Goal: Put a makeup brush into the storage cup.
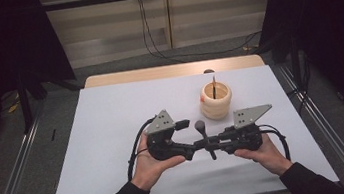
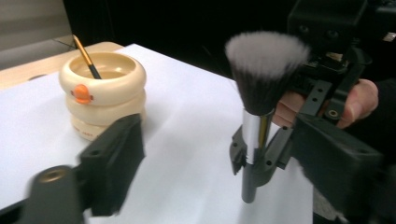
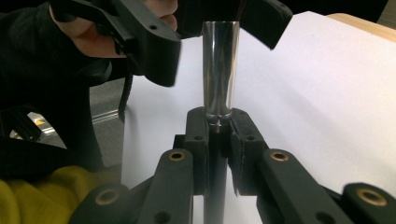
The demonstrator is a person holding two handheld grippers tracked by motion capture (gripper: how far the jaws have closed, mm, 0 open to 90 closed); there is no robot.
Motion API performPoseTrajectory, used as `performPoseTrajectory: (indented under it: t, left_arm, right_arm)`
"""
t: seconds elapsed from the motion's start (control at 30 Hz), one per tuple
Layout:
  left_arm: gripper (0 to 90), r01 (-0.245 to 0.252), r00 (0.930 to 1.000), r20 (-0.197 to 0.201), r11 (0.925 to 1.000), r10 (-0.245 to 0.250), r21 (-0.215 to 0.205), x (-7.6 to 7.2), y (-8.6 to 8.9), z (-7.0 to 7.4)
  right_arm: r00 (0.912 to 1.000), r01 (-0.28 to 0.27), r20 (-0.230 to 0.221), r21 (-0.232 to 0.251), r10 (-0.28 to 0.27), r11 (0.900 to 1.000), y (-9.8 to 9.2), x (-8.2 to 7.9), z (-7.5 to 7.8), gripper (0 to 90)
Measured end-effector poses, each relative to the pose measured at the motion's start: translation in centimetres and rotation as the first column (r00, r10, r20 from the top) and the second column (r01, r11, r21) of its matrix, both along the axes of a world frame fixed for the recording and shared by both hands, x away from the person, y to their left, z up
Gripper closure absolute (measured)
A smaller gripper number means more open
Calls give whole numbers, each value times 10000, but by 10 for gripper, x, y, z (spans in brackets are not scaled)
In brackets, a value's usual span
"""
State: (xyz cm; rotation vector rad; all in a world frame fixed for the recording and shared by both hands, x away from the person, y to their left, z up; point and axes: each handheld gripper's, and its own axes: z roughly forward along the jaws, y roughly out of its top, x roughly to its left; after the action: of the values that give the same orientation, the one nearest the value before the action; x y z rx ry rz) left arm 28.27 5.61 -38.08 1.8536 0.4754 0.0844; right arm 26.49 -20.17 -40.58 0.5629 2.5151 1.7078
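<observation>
a cream holder (image 1: pixel 216 101) built of stacked rings stands on the white table sheet (image 1: pixel 114 135), on the far right part of it. an orange knob (image 2: pixel 82 93) marks the holder's side in the left gripper view. one thin brush (image 2: pixel 87 58) with a yellowish handle leans inside the holder, its end above the rim.

the makeup brush (image 2: pixel 261 84) is held above the near middle of the sheet, between the two grippers and near of the holder. its grey-tipped bristle head points up, with a silver ferrule (image 3: pixel 219 70) below it and a dark handle (image 2: pixel 249 184) beneath.

the right gripper (image 3: pixel 218 140) is clamped tight on the brush just under the ferrule, both pads pressing the handle.

the left gripper (image 2: pixel 205 154) has its jaws spread wide, one on each side of the brush and clear of it; they have just been opening.
</observation>
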Motion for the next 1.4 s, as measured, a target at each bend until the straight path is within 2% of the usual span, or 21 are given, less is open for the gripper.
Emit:
performPoseTrajectory:
  t: [0.13,0.2,0.27,0.33,0.37,0.4,0.57,0.6,0.63,0.7,0.77,0.8,0.83,0.97,1.0,1.03,1.07,1.13,1.3,1.33,1.4]
  left_arm:
    - [63,-170,9995,259,9998,173,-94,-1,5,0]
    - [43,-244,9995,210,9996,247,-156,-1,8,-1]
    - [21,-613,9975,348,9981,615,-60,-3,11,-2]
    - [17,-1274,9915,295,9918,1271,100,-3,15,-3]
    - [12,-1388,9901,220,9903,1387,8,-3,16,-4]
    - [12,-1232,9922,203,9924,1233,-41,-2,18,-4]
    - [13,-1307,9909,337,9914,1306,-7,-5,27,-7]
    - [12,-1380,9898,372,9903,1374,157,-6,30,-7]
    - [12,-1442,9889,372,9895,1442,-13,-7,32,-8]
    - [13,-1544,9871,432,9880,1539,69,-9,36,-8]
    - [13,-1406,9897,255,9897,1412,-254,-10,42,-10]
    - [16,-1504,9879,322,9881,1514,-325,-11,45,-10]
    - [19,-1865,9808,525,9820,1878,-283,-13,48,-11]
    - [18,-2079,9757,624,9774,2099,-368,-16,59,-14]
    - [20,-1987,9781,546,9790,2010,-446,-18,63,-16]
    - [19,-1697,9841,422,9834,1725,-642,-17,66,-17]
    - [10,-1692,9841,441,9835,1722,-642,-18,68,-19]
    - [16,-1942,9769,855,9806,1957,-248,-21,72,-20]
    - [13,-2235,9699,938,9745,2246,-219,-26,80,-25]
    - [9,-2186,9713,932,9757,2187,-110,-26,83,-27]
    - [11,-2398,9667,905,9708,2395,-72,-27,86,-30]
  right_arm:
    - [9999,107,34,47,-107,9999,-1,0,1,792]
    - [9999,153,65,38,-153,9999,-1,0,1,792]
    - [9998,162,72,87,-163,9998,-2,0,1,792]
    - [9998,177,66,94,-178,9998,-2,0,1,792]
    - [9997,216,76,92,-217,9997,-2,0,2,792]
    - [9996,269,101,95,-270,9996,-2,0,2,792]
    - [9990,402,174,267,-407,9988,-3,0,3,792]
    - [9988,453,182,259,-457,9986,-3,0,3,792]
    - [9986,498,168,331,-504,9982,-4,0,3,792]
    - [9981,581,204,357,-588,9977,-6,0,4,792]
    - [9980,579,234,370,-588,9976,-7,0,5,792]
    - [9978,604,238,373,-614,9975,-7,0,5,792]
    - [9977,621,257,384,-631,9973,-8,1,5,792]
    - [9972,638,365,379,-652,9972,-8,0,6,792]
    - [9976,582,363,394,-597,9975,-8,0,7,792]
    - [9973,600,413,337,-614,9976,-8,-1,7,792]
    - [9974,564,434,329,-578,9979,-8,-1,7,792]
    - [9972,594,438,311,-608,9977,-8,-1,7,792]
    - [9965,697,438,360,-713,9969,-8,0,7,792]
    - [9965,692,435,392,-709,9968,-9,0,7,792]
    - [9959,785,430,389,-801,9962,-10,0,7,792]
